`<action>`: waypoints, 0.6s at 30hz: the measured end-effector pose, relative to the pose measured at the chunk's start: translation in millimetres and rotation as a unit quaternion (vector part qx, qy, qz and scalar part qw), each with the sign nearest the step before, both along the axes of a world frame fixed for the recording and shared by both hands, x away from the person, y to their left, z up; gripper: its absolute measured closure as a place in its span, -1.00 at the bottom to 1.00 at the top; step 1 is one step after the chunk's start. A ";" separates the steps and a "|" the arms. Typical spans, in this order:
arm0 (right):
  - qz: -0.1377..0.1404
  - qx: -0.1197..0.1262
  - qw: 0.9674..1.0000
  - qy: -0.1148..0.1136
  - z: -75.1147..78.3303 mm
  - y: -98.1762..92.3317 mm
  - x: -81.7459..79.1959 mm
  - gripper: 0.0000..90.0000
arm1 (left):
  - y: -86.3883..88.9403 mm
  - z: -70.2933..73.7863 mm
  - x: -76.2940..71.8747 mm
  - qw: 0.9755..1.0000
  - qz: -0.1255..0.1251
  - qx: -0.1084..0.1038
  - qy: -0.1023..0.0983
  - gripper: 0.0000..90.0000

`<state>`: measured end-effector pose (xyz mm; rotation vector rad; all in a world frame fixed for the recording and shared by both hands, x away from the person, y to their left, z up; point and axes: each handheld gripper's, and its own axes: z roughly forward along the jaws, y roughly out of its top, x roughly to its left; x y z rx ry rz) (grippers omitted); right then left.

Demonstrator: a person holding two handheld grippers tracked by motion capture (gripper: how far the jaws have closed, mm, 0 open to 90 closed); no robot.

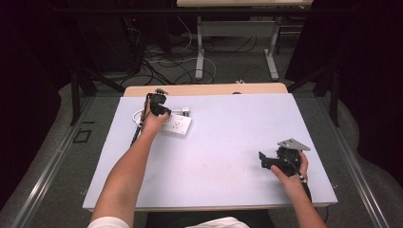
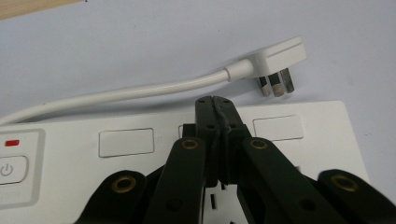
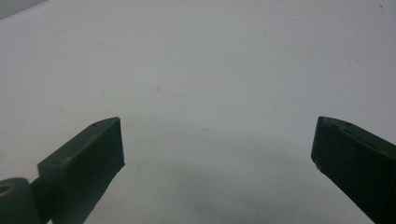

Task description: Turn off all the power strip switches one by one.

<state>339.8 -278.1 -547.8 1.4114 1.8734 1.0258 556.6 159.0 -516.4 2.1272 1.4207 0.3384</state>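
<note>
Power strip (image 2: 299, 154) lies under the closed left tongs (image 2: 215, 100); right tongs (image 3: 217, 140) gape wide.

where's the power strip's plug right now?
In the left gripper view the white plug lies on the table just beyond the power strip's far edge, prongs toward it, past the shut left gripper.

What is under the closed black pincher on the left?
The left gripper is over a white power strip lying on the table. Its plug lies just beyond. The black jaws cover some sockets.
</note>
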 end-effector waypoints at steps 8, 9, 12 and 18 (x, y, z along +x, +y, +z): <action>-0.001 0.003 1.000 0.001 0.1 0.1 -0.1 -0.96 | -4.6 -1.0 -0.8 1.000 -0.009 0.001 0.000 1.00; 0.000 0.003 1.000 0.001 0.0 0.1 0.0 -0.96 | -4.6 -1.0 -0.8 1.000 -0.009 0.001 0.000 1.00; 0.000 0.001 1.000 0.000 -0.1 0.0 0.2 -0.96 | -5.3 -1.3 -0.9 1.000 -0.008 0.001 -0.001 0.99; 0.001 0.001 1.000 0.000 -0.1 0.0 0.3 -0.96 | -7.1 -1.9 -1.2 1.000 -0.009 0.003 -0.001 0.97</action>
